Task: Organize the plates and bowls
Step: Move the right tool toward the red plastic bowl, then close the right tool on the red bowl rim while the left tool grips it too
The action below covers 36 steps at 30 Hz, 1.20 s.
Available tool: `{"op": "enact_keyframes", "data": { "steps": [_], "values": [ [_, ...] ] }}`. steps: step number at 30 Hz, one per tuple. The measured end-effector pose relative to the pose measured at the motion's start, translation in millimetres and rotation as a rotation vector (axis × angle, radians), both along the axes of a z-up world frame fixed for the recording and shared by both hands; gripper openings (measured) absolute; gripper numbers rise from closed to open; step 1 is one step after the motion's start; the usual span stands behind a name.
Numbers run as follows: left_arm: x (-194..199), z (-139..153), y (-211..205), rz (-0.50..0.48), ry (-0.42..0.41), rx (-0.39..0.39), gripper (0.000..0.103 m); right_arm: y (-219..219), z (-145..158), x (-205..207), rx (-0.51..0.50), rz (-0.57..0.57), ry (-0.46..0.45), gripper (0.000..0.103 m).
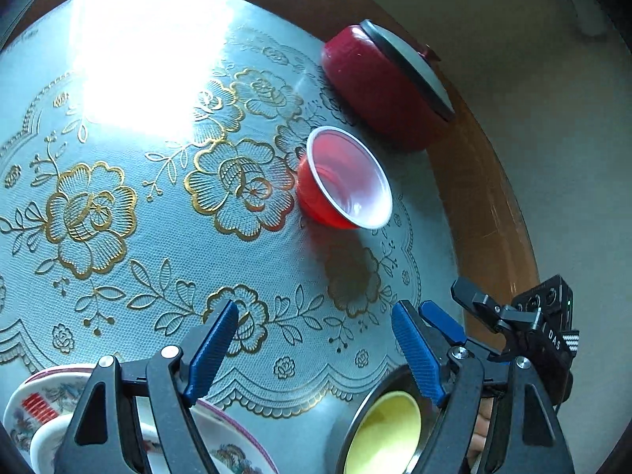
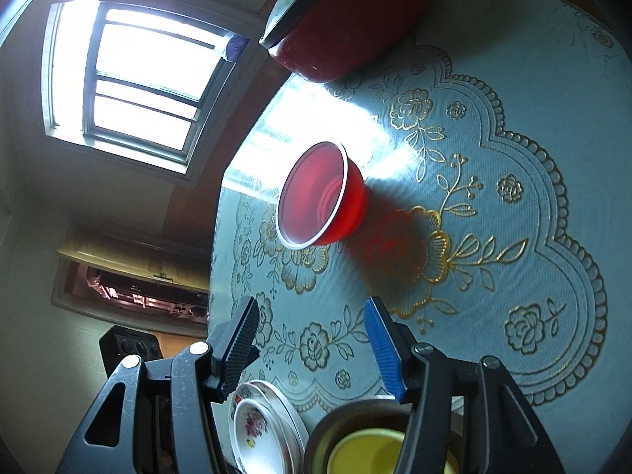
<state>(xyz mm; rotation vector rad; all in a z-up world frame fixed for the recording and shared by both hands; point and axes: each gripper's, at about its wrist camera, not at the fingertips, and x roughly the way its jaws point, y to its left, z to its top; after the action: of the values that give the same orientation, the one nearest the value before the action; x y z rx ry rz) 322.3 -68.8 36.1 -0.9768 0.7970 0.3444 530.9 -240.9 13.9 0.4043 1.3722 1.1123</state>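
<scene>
A small red plastic bowl point(image 1: 343, 181) with a white rim stands upright on the blue floral tablecloth point(image 1: 158, 205), ahead of both grippers; it also shows in the right wrist view point(image 2: 322, 197). My left gripper point(image 1: 316, 351) is open and empty above the cloth. My right gripper point(image 2: 312, 339) is open and empty; its fingers point(image 1: 442, 322) show at the right of the left wrist view. Below the grippers sit stacked flower-patterned plates point(image 1: 35, 407) point(image 2: 260, 430) and a metal bowl with a yellow bowl inside point(image 1: 387, 430) point(image 2: 363, 450).
A red lidded pot point(image 1: 387, 87) point(image 2: 347, 19) stands at the table's far edge beyond the red bowl. The brown wooden table rim point(image 1: 489, 213) curves along the right. A bright window point(image 2: 138, 75) glares onto the cloth.
</scene>
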Motion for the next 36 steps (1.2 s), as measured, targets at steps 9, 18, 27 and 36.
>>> {"op": "enact_keyframes", "data": {
  "steps": [9, 18, 27, 36],
  "values": [
    [17, 1, 22, 0.039, -0.015, -0.006, 0.083, 26, -4, 14, -0.009, -0.021, 0.006, 0.056],
    [49, 7, 45, 0.044, -0.022, -0.006, 0.069, 45, -12, 35, -0.020, -0.059, 0.016, 0.056],
    [76, -9, 65, 0.072, 0.011, -0.019, 0.069, 66, -26, 56, -0.055, -0.097, 0.013, 0.052],
    [107, -25, 77, 0.040, 0.016, -0.047, 0.037, 85, -41, 70, -0.093, -0.086, 0.014, 0.029]
  ]
}}
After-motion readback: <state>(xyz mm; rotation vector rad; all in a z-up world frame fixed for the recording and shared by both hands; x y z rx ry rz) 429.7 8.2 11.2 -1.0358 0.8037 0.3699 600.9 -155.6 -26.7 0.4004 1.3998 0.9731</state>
